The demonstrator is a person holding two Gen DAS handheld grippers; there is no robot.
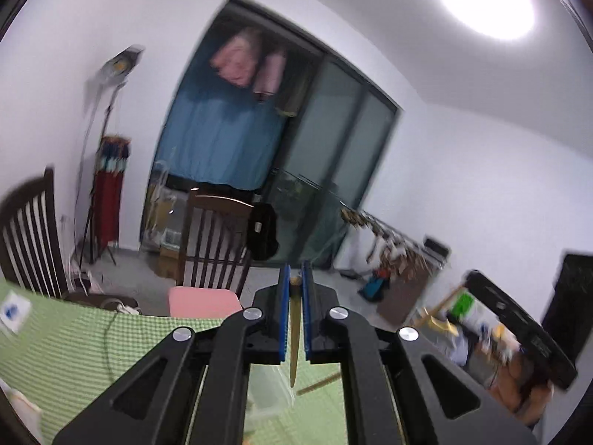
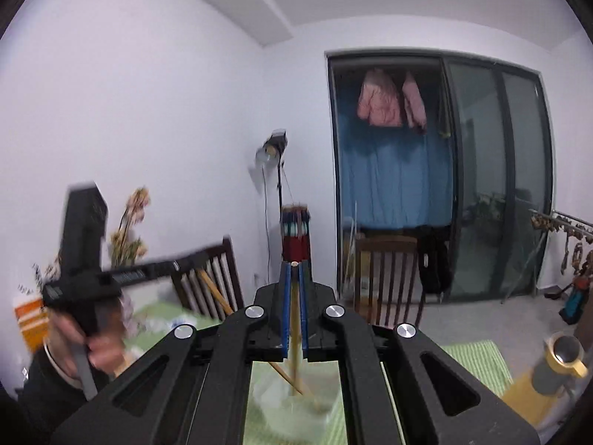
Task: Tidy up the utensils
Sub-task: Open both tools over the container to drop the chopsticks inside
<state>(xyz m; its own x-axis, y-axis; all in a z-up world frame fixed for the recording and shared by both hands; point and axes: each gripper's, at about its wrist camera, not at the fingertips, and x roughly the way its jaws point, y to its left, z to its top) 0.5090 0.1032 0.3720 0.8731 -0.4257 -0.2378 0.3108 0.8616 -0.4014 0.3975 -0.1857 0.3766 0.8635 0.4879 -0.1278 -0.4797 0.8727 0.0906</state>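
Two wooden chopsticks are up off the desk, one clamped in each gripper. The left gripper point(image 1: 295, 282) has its blue-padded fingers point(image 1: 284, 311) clenched on a chopstick point(image 1: 294, 333) whose blunt end shows between the fingertips and whose pointed end hangs down behind them. The right gripper point(image 2: 295, 269) grasps its own chopstick point(image 2: 295, 333) the same way, the shaft running down toward a clear plastic container point(image 2: 296, 400) on the green checked tablecloth point(image 2: 478, 363); another chopstick point(image 2: 292, 380) leans slantwise in that container. In the left view a further stick point(image 1: 318, 383) lies below the fingers over the green cloth point(image 1: 74, 341), beside a clear container point(image 1: 267, 389). In the right view the person's left hand point(image 2: 89, 337) holds the other gripper's handle at the left, blurred. Dark wooden chairs point(image 1: 215, 237) stand past the desk, one with a pink cushion point(image 1: 204, 302). A steel cup with a gold rim point(image 2: 565, 356) stands at the right.
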